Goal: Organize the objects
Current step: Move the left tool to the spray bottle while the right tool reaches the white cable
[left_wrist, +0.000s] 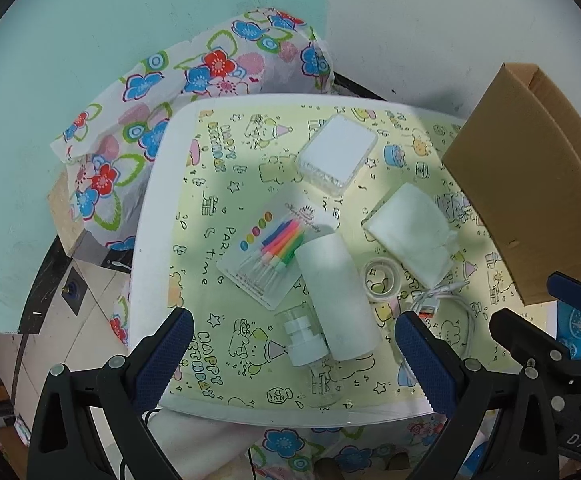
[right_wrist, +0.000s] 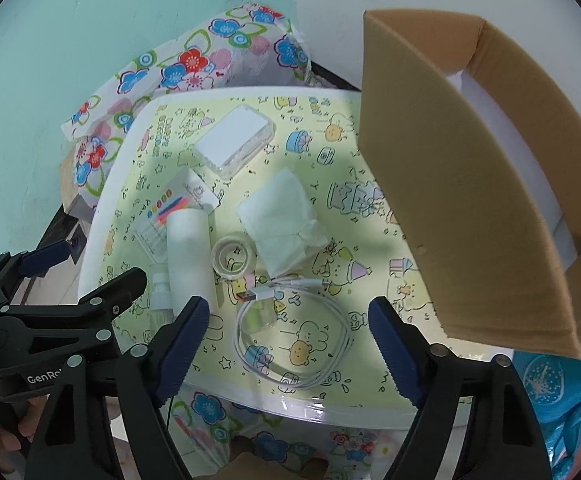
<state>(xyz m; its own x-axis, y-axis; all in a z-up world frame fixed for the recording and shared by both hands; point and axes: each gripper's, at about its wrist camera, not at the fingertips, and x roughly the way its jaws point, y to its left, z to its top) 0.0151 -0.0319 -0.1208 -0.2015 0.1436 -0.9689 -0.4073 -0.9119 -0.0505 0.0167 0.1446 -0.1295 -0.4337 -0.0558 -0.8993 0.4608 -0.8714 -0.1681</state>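
From the left wrist view, the left gripper (left_wrist: 292, 354) hangs with its blue-padded fingers spread wide and nothing between the pads, above the near edge of a small white counter (left_wrist: 150, 216) covered by a yellow birthday-print mat (left_wrist: 230, 168). Beneath and between the fingers lies a white cylinder (left_wrist: 336, 296) on its side, with a small clear bottle (left_wrist: 304, 340) touching its left flank. A card of coloured candles (left_wrist: 274, 248) sits just behind them, partly under the cylinder's far end. Farther back rests a clear rectangular case (left_wrist: 336, 152), and to the right a folded white cloth pouch (left_wrist: 410, 232), a roll of clear tape (left_wrist: 380, 280) and a coiled white cable (left_wrist: 450, 300). A cardboard box (left_wrist: 530, 184) stands at the right edge, and the right gripper (left_wrist: 538, 312) shows at the lower right. In the right wrist view, the right gripper (right_wrist: 288, 352) is likewise spread, its pads empty, hovering over the coiled white cable (right_wrist: 290, 336) near the counter's (right_wrist: 102, 232) front edge. The tape roll (right_wrist: 232, 258) and pouch (right_wrist: 286, 224) lie just beyond, the cylinder (right_wrist: 190, 256) to the left, and the open box (right_wrist: 470, 184) at the right. The left gripper (right_wrist: 90, 276) enters from the left, a hand (right_wrist: 14, 428) gripping its handle.
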